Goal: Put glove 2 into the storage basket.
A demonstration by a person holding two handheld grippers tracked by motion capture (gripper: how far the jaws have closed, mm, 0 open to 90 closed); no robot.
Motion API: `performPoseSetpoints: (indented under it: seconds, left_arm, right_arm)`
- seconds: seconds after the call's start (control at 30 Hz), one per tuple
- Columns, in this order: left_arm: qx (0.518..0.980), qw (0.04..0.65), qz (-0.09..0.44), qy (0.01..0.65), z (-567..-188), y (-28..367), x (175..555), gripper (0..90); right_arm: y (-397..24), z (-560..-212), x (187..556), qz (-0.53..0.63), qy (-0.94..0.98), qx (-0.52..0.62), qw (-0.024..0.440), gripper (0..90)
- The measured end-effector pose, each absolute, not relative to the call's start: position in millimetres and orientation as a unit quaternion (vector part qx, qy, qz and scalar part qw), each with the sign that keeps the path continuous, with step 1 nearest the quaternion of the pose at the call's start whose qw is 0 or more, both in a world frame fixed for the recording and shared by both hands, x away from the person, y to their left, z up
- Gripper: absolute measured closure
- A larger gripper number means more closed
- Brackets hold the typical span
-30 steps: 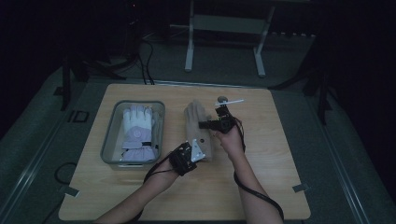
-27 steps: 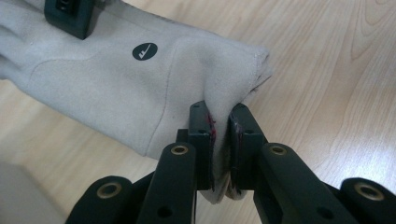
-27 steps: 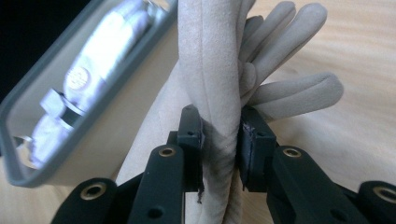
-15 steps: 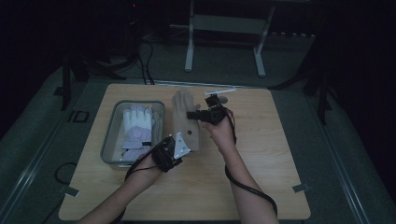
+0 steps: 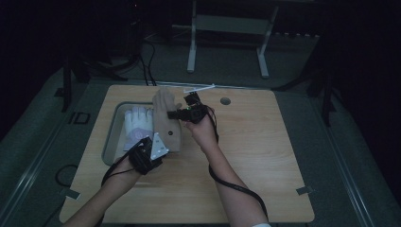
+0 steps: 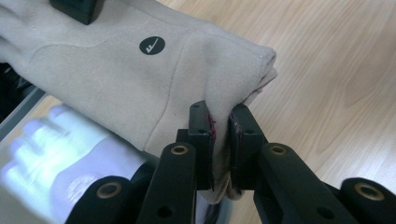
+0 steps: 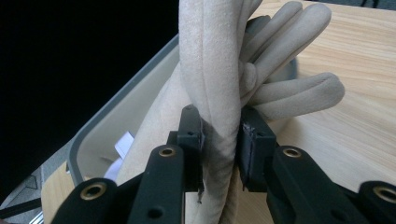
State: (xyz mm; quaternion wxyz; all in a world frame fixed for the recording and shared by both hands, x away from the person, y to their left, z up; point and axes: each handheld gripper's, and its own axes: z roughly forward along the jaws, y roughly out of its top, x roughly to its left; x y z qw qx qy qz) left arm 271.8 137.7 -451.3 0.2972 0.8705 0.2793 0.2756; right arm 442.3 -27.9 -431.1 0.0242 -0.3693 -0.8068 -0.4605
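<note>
A pair of beige gloves [image 5: 166,119] hangs stretched between my two grippers above the right rim of the grey bin [image 5: 109,142]. My left gripper [image 5: 160,147] is shut on the cuff end of the beige gloves [image 6: 140,70], with cloth pinched between its pads [image 6: 205,135]. My right gripper [image 5: 176,113] is shut on the finger end of the gloves [image 7: 219,84], whose loose fingers [image 7: 299,93] curl to the right. White gloves [image 5: 137,124] lie inside the bin, seen under the beige gloves as white gloves [image 6: 60,158] in the left gripper view.
The wooden table [image 5: 265,156] has a small round hole [image 5: 225,100] at its far side and a thin white strip [image 5: 198,88] near the far edge. A metal stand [image 5: 227,28] rises beyond the table. Cables [image 5: 236,187] trail from both grippers.
Both hands have carried the beige gloves leftward and a little upward, from the middle of the table to the bin's right rim. Both grips have held.
</note>
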Motion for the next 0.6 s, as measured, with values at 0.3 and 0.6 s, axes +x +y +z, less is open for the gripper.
performPoseSetpoints:
  seconds: [0.3, 0.6]
  left_arm:
    - [0.865, 0.288, 0.28, 0.299, -452.6, 165.9, 262.9, 81.9]
    - [0.856, 0.284, 0.284, 0.325, -454.7, 201.2, 249.9, 81.8]
  right_arm:
    - [8.0, -435.8, 442.8, -0.452, -0.819, -0.35, 0.039, 73.6]
    - [56.0, -438.0, 439.0, -0.446, -0.834, -0.321, 0.053, 73.5]
